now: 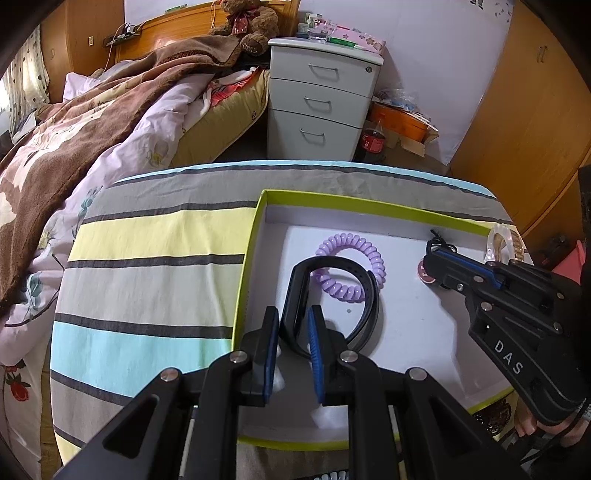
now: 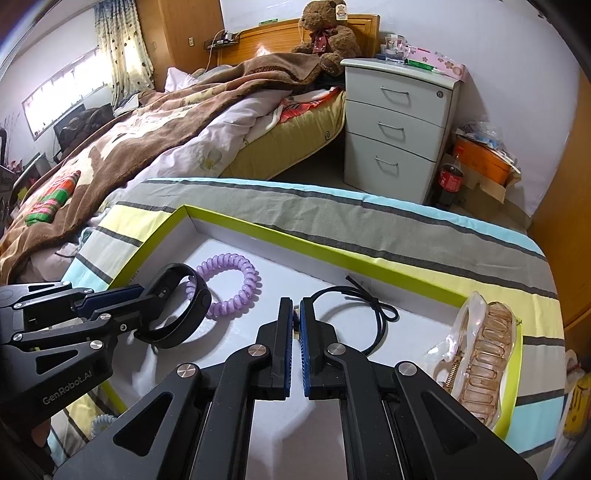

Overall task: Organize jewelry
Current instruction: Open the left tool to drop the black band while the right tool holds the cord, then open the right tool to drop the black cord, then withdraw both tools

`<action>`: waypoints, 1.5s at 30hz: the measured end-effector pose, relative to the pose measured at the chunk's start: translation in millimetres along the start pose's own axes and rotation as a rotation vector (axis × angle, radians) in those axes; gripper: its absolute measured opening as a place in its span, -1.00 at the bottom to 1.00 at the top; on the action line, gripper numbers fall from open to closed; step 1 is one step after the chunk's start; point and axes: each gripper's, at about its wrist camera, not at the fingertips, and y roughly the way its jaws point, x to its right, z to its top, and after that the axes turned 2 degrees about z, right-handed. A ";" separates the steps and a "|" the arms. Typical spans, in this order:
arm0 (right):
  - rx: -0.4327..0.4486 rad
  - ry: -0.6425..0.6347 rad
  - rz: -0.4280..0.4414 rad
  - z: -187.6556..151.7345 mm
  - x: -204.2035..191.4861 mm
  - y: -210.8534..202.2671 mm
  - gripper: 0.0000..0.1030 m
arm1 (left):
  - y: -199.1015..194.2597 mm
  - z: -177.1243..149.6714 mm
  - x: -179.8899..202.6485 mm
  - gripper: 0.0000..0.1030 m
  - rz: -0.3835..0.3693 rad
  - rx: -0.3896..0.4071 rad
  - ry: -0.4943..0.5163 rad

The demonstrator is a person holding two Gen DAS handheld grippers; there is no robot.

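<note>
Inside the green-rimmed box [image 1: 255, 236], over its white floor, the black wristband [image 1: 332, 295] is being pinched by the left gripper [image 1: 293, 325], whose blue pads are pressing on one side of the loop; the band is hanging tilted, its far end overlapping the purple coil hair tie [image 1: 351, 267] that is lying flat behind it. It is probably being lowered to a spot of its own.

Nearer the box's right side, the right gripper [image 2: 296, 325] is standing with its jaws pressed nearly together on a small dark piece, probably joined to the black elastic cord [image 2: 373, 314] that is looping away from the tips and ending in a bow-like knot; whether it is joined, I cannot tell. A small pinkish round thing [image 1: 424, 273] is peeking out below this gripper in the left view.

On the box's right rim a translucent peach hair claw [image 2: 484, 354] is resting, half in and half out, seemingly waiting its turn.

The box is sitting on a striped cloth [image 1: 147, 258]; beyond it are a bed with a brown blanket [image 2: 147, 118], a teddy bear [image 2: 325, 29] and a white drawer cabinet [image 2: 399, 125].

Writing: "DAS" on the right gripper's body, "GenRobot.AI" on the left one's. A red-labelled cola bottle [image 2: 450, 181] is standing by the cabinet.
</note>
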 end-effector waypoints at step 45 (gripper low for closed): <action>0.202 0.110 0.029 -70.1 15.4 -125.0 -0.26 | -87.0 -62.5 -8.8 0.23 0.008 0.150 -0.016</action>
